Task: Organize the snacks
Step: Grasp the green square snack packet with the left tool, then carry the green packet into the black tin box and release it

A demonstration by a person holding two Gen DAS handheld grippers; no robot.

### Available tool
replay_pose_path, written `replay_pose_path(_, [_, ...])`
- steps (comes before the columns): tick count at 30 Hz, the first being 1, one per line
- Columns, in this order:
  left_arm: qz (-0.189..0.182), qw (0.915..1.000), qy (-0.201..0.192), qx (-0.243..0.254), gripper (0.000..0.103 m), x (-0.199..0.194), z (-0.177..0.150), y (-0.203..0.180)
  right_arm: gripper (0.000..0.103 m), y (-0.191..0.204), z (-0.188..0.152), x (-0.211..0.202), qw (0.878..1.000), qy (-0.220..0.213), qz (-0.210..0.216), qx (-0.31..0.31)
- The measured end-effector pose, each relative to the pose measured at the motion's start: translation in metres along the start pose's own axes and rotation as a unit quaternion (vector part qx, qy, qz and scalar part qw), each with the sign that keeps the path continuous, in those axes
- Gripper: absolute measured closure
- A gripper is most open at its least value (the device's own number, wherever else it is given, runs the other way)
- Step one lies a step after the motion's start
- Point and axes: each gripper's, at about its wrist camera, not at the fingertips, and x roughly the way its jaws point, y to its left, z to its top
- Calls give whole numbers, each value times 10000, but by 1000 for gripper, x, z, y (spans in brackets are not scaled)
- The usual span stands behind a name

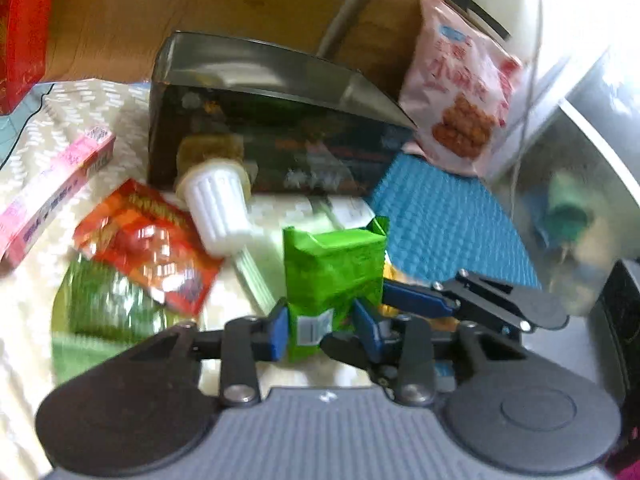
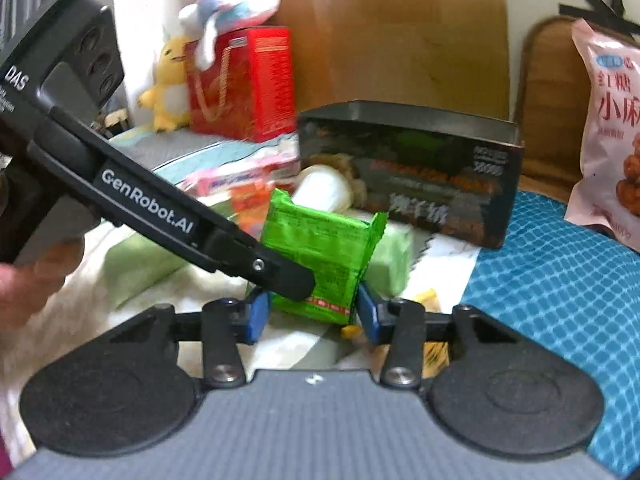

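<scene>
Left gripper (image 1: 320, 332): its blue pads press on the lower end of the green pack (image 1: 334, 276); jaws stand narrow, and it holds the pack upright.
Right gripper (image 2: 310, 314): jaws stand around the same green pack (image 2: 324, 262) from the other side; the right pad is close to its edge, the left pad is half hidden behind the left gripper's finger, so I cannot tell if they already press.
Green pack, place: it is lifted above the light cloth, in front of the dark box (image 1: 260, 120), between both grippers.
Box: it is open at the top, behind the pack; a white cup (image 1: 218, 204) lies on its side just before it.
Other snacks: red pack (image 1: 146, 244), pink box (image 1: 52, 200) and pink bag (image 1: 460, 92) lie around, apart from the grippers.
Step, my judgement: the pack goes probably into the box, or from one gripper to the other.
How to do it well: only one gripper should let go, after the other grips firmly; hold the pack on its body, not on the thin seal; lift over the box wall, and avoid the cup.
Left pose: it points down, forward to the box.
Right pose: it points less steeply down; the left gripper's arm crosses its view from the upper left.
Hand (image 2: 36, 276): it shows blurred at the left edge of the right view.
</scene>
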Motion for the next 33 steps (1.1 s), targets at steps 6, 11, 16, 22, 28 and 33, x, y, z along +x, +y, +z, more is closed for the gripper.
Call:
replay_pose_path(6, [-289,9992,231,166,70,-28,-50,0,54,30,-19,-29,9972,196,711,78])
replay_pose_path(11, [-587,9967,476,304,70,-56,-88,-1,52,45,-26,-36,9851,335,1657,302])
replay_pose_path(16, [-635,9966,457,256,61,-70,-107,1,45,54,-23,-29,9875,309,1512,308])
replay_pose_path(22, [-495,9982,299,138,49,-81,-108,9,31,59,-24,-21,9878,358,1514,9])
replay_pose_path(28, [-834,9959,313,-183,71,-78,-107,22,46,53,-20,-19,9809,208,1922,224])
replay_pose_path(33, [-715,9971,-4,262,71,-83,-72,7,47,18,19,-21,9843,-383,1608,611])
